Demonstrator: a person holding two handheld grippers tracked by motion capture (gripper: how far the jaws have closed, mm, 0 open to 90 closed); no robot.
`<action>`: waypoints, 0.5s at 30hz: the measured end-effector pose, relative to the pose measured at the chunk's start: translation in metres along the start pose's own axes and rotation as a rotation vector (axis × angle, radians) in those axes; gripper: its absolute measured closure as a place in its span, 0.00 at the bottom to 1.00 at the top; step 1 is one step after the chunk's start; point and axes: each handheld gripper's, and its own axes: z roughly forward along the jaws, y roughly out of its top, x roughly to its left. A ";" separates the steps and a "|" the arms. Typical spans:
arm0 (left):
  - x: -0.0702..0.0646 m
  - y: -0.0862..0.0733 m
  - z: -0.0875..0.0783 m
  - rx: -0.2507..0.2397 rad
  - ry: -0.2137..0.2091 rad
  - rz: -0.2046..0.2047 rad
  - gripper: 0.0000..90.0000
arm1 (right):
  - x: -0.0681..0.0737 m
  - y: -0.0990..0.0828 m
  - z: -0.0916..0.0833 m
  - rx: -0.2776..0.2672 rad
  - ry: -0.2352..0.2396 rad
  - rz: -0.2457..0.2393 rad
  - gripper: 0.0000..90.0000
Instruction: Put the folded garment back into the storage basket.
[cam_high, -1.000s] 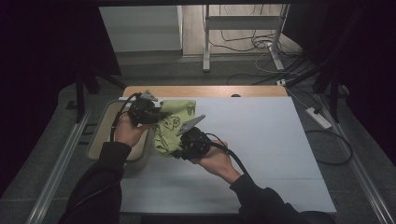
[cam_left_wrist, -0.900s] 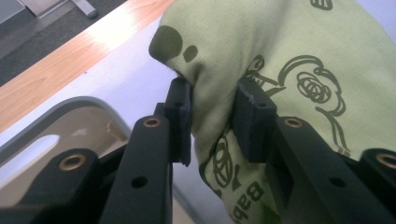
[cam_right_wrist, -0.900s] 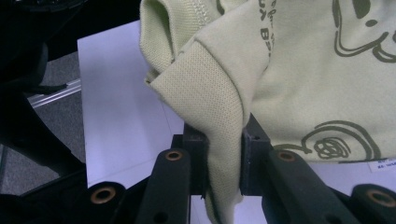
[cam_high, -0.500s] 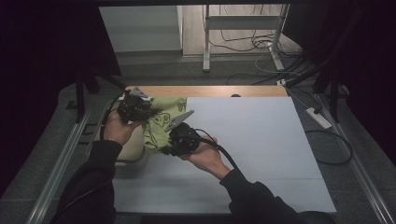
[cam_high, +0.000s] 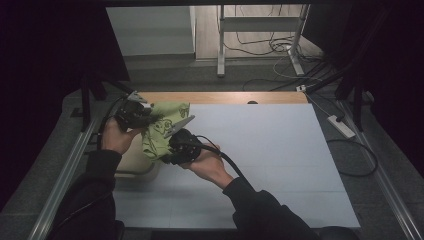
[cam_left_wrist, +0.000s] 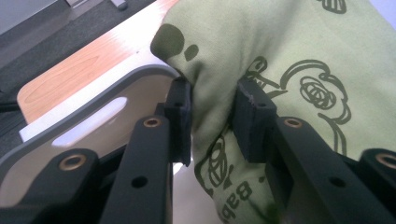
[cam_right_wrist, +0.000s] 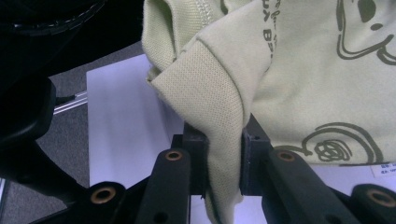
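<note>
A light-green shirt (cam_high: 160, 131) with dark line-drawn roses hangs bunched above the basin (cam_high: 131, 162), the left gripper (cam_left_wrist: 212, 119) and right gripper (cam_right_wrist: 223, 156) each clamping 1 fold.

The high view looks forward and down from above the person's side of the desk (cam_high: 280, 150), far enough off to take in its whole top and the floor beyond. The left gripper view sits close behind its own black fingers (cam_left_wrist: 180, 116), facing along them toward the desk's wooden far edge. The right gripper view likewise rides just behind its fingers (cam_right_wrist: 254, 154). All three share the green printed cloth (cam_high: 160, 132).
</note>
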 end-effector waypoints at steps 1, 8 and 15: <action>0.001 -0.001 -0.001 0.002 0.002 -0.002 0.77 | 0.000 0.001 0.002 -0.003 0.000 0.000 0.85; 0.010 -0.006 -0.006 0.008 0.021 -0.014 0.77 | 0.003 0.010 0.013 -0.007 0.012 0.004 0.85; 0.018 -0.012 -0.009 0.018 0.038 -0.029 0.77 | 0.005 0.017 0.025 -0.010 0.016 0.002 0.85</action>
